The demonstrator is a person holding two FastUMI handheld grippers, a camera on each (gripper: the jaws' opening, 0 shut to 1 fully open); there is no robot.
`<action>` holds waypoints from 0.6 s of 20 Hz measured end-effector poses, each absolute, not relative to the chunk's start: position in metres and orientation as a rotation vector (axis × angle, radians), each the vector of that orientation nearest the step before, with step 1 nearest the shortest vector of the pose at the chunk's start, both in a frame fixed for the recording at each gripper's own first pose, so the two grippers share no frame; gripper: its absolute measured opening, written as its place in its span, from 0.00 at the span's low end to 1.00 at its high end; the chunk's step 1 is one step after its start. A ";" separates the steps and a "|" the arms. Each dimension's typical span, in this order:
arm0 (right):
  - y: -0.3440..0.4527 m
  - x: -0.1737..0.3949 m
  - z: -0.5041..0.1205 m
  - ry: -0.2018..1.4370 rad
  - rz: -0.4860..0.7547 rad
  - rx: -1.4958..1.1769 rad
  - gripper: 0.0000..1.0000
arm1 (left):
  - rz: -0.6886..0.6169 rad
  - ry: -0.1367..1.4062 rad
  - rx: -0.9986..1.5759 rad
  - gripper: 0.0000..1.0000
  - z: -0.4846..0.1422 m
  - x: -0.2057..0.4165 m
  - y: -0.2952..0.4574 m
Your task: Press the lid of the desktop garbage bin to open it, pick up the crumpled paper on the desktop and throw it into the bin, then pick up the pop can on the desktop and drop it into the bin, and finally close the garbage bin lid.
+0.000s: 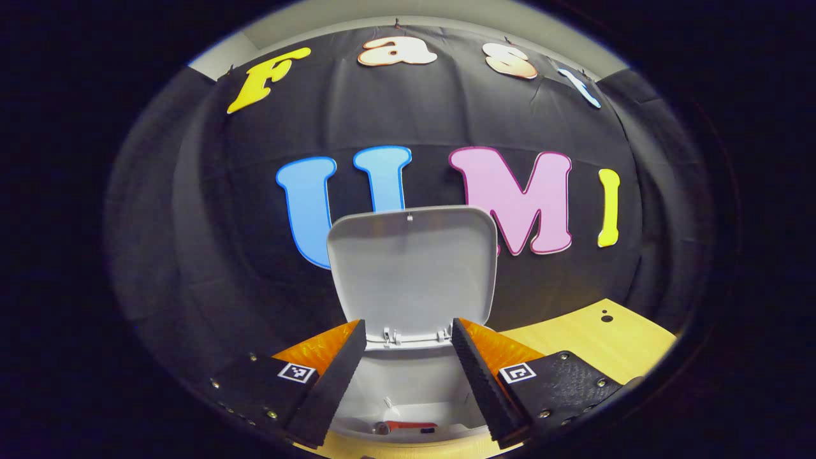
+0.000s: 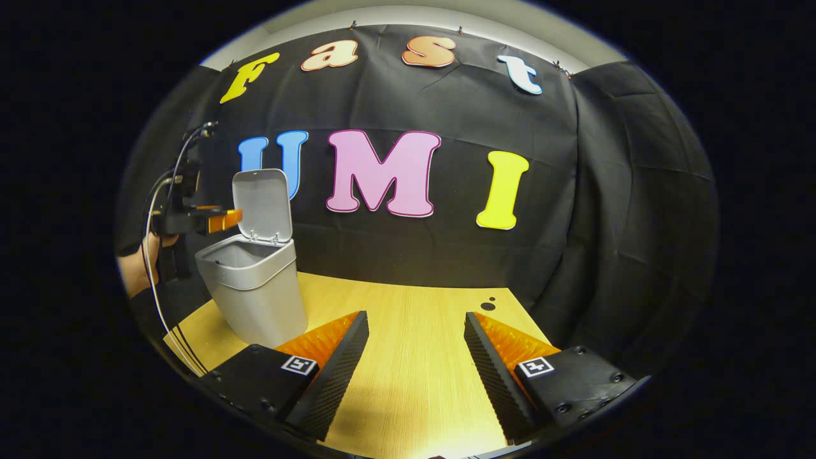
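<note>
We see a grey bin (image 2: 255, 293) at the left of the right gripper view, its lid (image 2: 262, 204) upright, a can (image 1: 408, 426) lying inside, the left gripper (image 1: 408, 376) wide above it, the right gripper (image 2: 414, 370) wide over a wooden table (image 2: 414, 331), black cloth behind.

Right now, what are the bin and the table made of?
The bin looks like smooth grey plastic: moulded rounded corners, thin raised lid, soft matte sheen. The table looks like light wood or wood-look laminate; fine straight grain lines show, but which one is unclear.
</note>
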State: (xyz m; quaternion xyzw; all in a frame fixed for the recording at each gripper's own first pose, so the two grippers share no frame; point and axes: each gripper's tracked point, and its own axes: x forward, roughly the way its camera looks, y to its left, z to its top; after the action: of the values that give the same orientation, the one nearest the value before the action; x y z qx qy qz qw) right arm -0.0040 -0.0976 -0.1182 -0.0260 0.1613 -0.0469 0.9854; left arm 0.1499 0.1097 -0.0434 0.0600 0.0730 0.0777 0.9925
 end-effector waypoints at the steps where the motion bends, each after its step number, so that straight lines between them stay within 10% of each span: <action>1: -0.097 -0.004 -0.118 0.324 -0.090 -0.051 0.98 | 0.140 0.129 0.113 0.89 -0.028 0.154 0.105; 12: -0.078 -0.009 -0.108 0.309 -0.044 -0.051 0.98 | 0.056 0.121 0.070 0.89 0.061 0.257 0.124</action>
State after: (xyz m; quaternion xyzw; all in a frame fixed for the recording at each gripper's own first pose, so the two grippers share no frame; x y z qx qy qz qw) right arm -0.0088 -0.0783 -0.1080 -0.0254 0.1540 -0.0221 0.9875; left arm 0.2569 0.1237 0.0608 0.0350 0.0603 0.0280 0.9972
